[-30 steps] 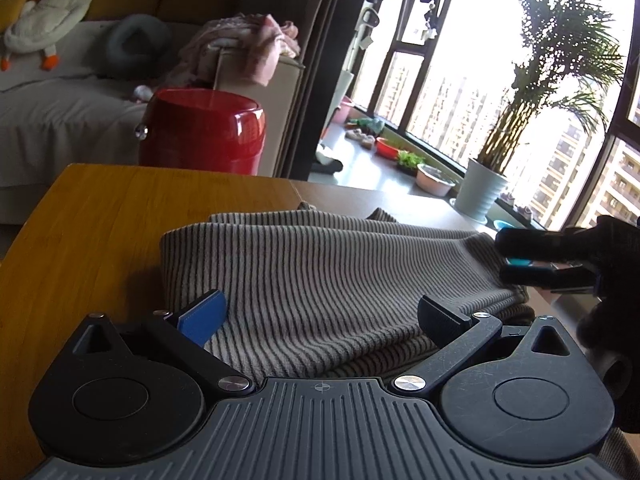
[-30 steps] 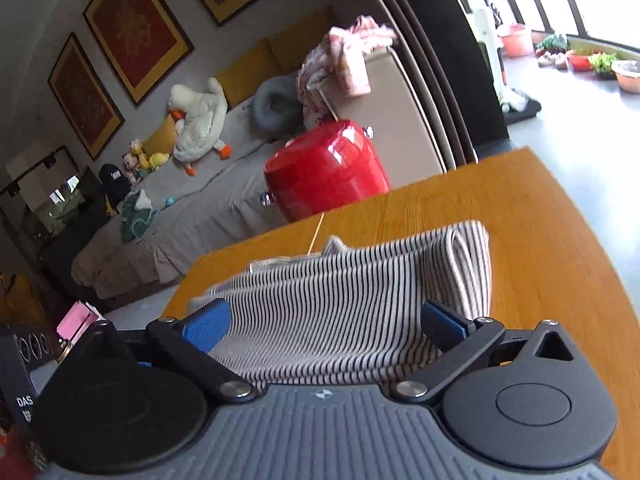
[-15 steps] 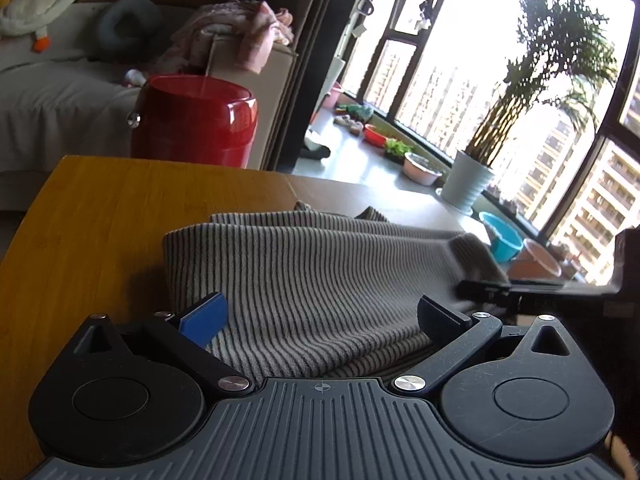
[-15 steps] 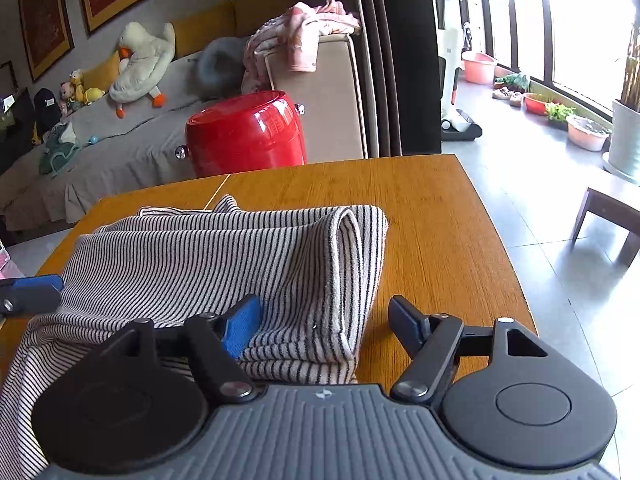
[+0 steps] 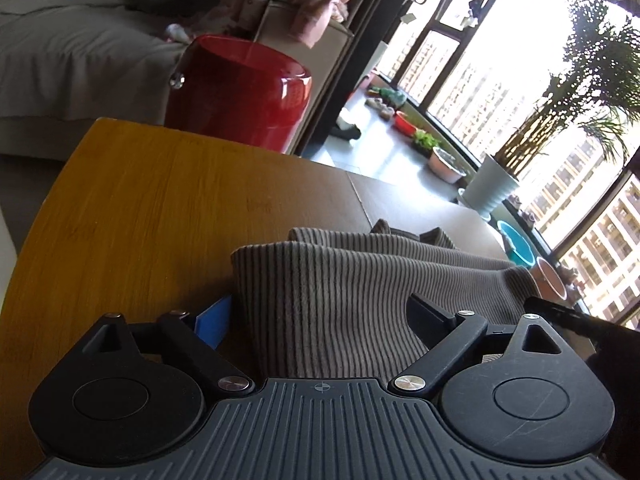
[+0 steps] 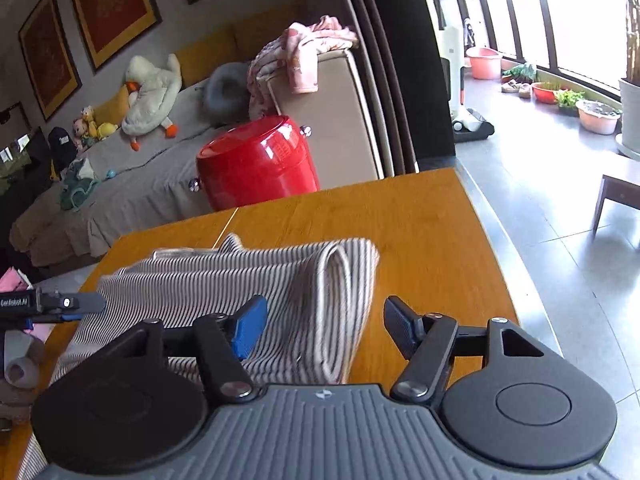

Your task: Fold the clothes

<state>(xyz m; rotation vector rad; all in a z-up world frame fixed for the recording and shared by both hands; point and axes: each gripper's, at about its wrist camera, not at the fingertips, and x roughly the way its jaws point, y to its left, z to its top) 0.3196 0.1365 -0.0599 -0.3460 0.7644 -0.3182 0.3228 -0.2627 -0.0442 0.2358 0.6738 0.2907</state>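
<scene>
Left wrist view: the left gripper (image 5: 320, 320) straddles the striped garment (image 5: 360, 300) on the table (image 5: 140, 220), jaws closing, pads not pressing; its near part is hidden; right wrist view: the right gripper (image 6: 324, 326) closes around the garment's folded edge, unpinched.

A grey-covered sofa (image 6: 132, 184) runs along the wall, with yellow back cushions. Above the sofa hang red pictures in gold frames (image 6: 112, 12). On the sofa lie a white plush duck (image 6: 152, 96), a grey ring cushion (image 6: 226, 90) and small toys. A pink cloth (image 6: 304, 48) is draped over the sofa's beige end panel. Just in front of that end stands a glossy red drum stool (image 6: 256, 164). Right of the sofa hang dark curtains (image 6: 400, 60), then tall bright windows (image 5: 500, 92) over a grey tiled floor (image 6: 540, 200). Beside the windows stands a potted palm (image 5: 568, 100) with basins (image 6: 484, 62) near it.
</scene>
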